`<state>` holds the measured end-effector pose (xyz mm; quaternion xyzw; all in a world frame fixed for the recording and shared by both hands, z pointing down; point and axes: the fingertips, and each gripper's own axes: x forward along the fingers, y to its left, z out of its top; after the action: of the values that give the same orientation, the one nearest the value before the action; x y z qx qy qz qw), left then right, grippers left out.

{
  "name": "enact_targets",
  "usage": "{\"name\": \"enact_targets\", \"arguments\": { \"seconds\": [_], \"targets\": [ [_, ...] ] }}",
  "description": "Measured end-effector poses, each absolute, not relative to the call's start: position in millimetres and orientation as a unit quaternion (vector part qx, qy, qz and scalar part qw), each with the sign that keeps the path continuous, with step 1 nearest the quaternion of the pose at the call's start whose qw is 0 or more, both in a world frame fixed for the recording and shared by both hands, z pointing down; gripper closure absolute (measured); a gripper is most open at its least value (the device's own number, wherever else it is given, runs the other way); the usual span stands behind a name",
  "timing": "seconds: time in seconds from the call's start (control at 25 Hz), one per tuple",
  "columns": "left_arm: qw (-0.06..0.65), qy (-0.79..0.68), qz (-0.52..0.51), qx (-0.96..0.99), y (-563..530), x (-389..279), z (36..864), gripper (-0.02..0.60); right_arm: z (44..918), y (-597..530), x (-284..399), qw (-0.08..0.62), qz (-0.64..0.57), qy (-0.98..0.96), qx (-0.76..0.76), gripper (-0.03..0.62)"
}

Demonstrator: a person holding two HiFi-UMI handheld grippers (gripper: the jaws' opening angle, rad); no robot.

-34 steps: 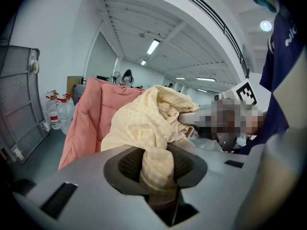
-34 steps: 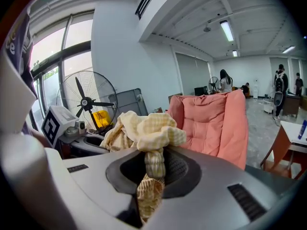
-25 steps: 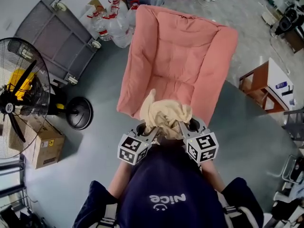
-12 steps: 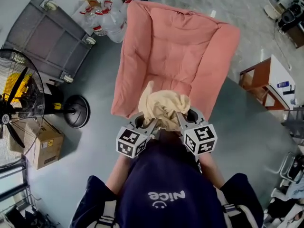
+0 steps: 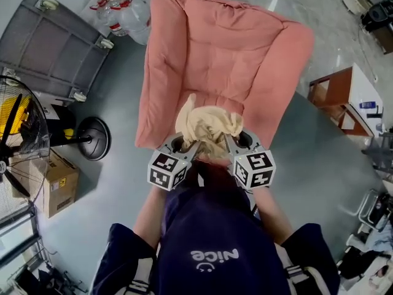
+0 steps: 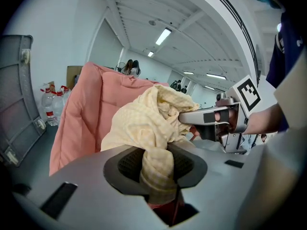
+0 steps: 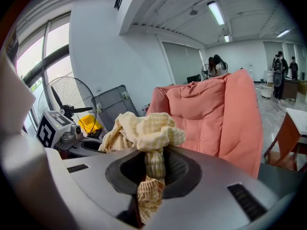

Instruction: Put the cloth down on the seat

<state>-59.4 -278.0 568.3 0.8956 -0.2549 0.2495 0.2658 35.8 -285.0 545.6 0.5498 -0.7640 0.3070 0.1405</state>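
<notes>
The step in hand looks like the carry-in. The pale yellow checked cloth (image 5: pixel 207 125) hangs bunched between the 2 grippers at the front edge of the pink padded armchair (image 5: pixel 215 54), not yet lying on its seat. The left gripper (image 5: pixel 186 147) has its fingers clamped on 1 twisted fold of the cloth. The right gripper (image 5: pixel 231 145) has its fingers pinched on another fold, and the 2 grippers stand close side by side.

Next, I judge, both need to go forward and down over the seat cushion, then part their fingers so the cloth drops free instead of snagging.

Counted:
- 1 cloth
- 1 armchair
- 2 grippers
- 1 black standing fan (image 5: pixel 92 139)
- 1 brown cardboard box (image 5: pixel 54 186)
- 1 grey mesh trolley (image 5: pixel 49 48)
- a cluster of clear plastic bottles (image 5: pixel 126 12), too bunched to count
</notes>
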Motion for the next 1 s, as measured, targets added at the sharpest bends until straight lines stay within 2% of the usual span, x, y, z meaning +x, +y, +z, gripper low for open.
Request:
{"name": "enact_targets", "arguments": {
  "seconds": [0.52, 0.72, 1.0],
  "targets": [
    [0.300, -0.196, 0.324, 0.875, -343, -46, 679, 0.449, 656, -338, 49, 0.170, 0.374, -0.697, 0.587, 0.516],
    [0.292, -0.174, 0.365, 0.867, -364, -37, 732, 0.449, 713, -354, 60, 0.190, 0.407, -0.671, 0.590, 0.516],
    [0.299, -0.155, 0.395, 0.855, -379, -27, 800, 0.448, 785, -364, 71, 0.181, 0.442, -0.641, 0.601, 0.516]
  ]
}}
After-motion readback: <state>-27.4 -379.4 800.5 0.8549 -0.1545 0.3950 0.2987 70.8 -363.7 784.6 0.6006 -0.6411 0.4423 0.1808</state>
